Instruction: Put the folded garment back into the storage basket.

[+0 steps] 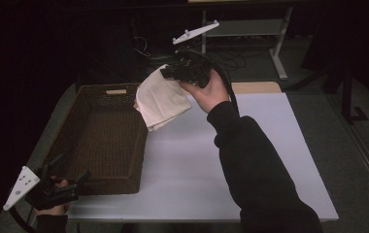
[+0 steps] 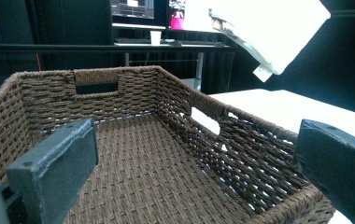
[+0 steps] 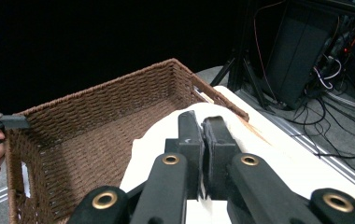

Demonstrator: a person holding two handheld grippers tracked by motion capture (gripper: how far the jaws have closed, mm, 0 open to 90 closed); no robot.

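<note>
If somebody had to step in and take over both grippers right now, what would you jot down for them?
Right gripper: shut on the white cloth, held in the air above the basket's far right corner.
Left gripper: open, holding nothing, at the near left corner of the wicker basket.
Basket sits on the left part of the white table; nothing lies in it.
Done: cloth lifted.
Left: probably lower the cloth into the basket and release it.
</note>
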